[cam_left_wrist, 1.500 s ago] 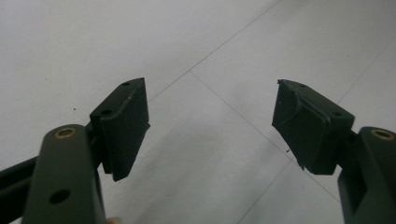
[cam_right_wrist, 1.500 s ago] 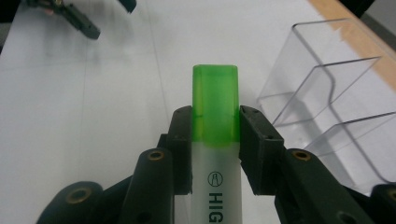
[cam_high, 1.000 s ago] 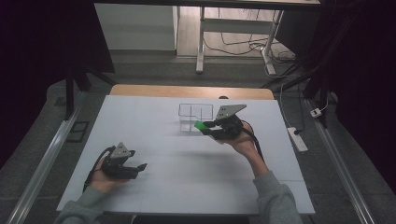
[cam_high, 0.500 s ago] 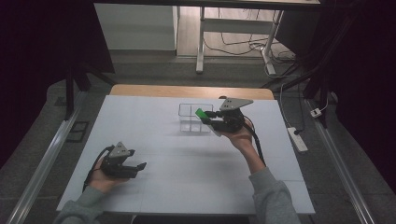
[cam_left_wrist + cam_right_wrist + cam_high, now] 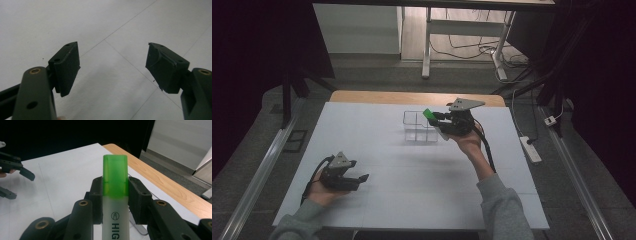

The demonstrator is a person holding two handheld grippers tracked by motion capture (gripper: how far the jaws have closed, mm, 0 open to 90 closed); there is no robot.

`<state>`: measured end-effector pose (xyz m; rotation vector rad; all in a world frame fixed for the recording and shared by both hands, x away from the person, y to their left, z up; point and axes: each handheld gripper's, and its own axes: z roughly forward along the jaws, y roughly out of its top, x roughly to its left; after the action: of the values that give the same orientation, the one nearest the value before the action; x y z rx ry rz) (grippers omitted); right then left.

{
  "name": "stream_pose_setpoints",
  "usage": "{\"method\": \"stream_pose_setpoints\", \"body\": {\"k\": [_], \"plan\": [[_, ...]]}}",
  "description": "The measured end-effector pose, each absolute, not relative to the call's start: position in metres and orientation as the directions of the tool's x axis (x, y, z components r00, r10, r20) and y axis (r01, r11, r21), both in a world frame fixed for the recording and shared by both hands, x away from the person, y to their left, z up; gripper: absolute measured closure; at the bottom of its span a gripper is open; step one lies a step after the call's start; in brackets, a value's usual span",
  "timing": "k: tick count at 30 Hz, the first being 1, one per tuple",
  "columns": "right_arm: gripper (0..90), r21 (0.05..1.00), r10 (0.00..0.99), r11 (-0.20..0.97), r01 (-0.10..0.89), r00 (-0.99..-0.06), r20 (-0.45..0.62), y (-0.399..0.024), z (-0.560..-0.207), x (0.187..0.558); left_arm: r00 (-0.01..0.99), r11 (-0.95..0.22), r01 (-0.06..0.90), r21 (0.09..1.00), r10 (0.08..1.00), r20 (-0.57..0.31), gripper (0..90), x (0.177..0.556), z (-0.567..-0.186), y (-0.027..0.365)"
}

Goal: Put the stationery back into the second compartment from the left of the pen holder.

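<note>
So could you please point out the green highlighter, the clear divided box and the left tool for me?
green highlighter point(image 5: 115, 173): right gripper view, on its green cap.
clear divided box point(image 5: 412, 134): high view, on its near-left wall.
left tool point(image 5: 112, 67): left gripper view, midway between its open fingertips.

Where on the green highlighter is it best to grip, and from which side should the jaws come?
Probably as the right gripper grips it now: the highlighter is clamped across its flat sides at the seam between green cap and frosted barrel, jaws lying along its length from the barrel end. Those parallel faces suit flat pads, and the cap stays free to lead into the clear organizer.
</note>
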<state>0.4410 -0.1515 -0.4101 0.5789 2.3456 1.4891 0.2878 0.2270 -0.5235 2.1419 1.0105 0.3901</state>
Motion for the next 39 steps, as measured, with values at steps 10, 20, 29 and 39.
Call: {"method": "stream_pose_setpoints", "body": {"k": [10, 20, 29, 39], "plan": [[66.4, 0.912, 0.496, 0.368, 0.181, -0.868, -0.028, -0.144, -0.409, 0.454, 0.644, -0.424, 0.545, 0.723, 0.764, -0.038, 27.1, 0.289, -0.524, 0.228], [66.4, 0.916, 0.516, 0.346, 0.201, -0.857, -0.006, -0.136, -0.414, 0.466, 0.646, -0.425, 0.544, 0.723, 0.763, -0.038, 27.1, 0.289, -0.524, 0.229], [66.3, 0.934, 0.527, 0.304, 0.186, -0.850, -0.003, -0.127, -0.413, 0.477, 0.647, -0.426, 0.545, 0.722, 0.762, -0.039, 27.1, 0.289, -0.524, 0.229], [66.3, 0.942, 0.545, 0.282, 0.183, -0.839, 0.000, -0.119, -0.417, 0.486, 0.645, -0.423, 0.547, 0.723, 0.763, -0.041, 27.5, 0.290, -0.525, 0.230]]}}
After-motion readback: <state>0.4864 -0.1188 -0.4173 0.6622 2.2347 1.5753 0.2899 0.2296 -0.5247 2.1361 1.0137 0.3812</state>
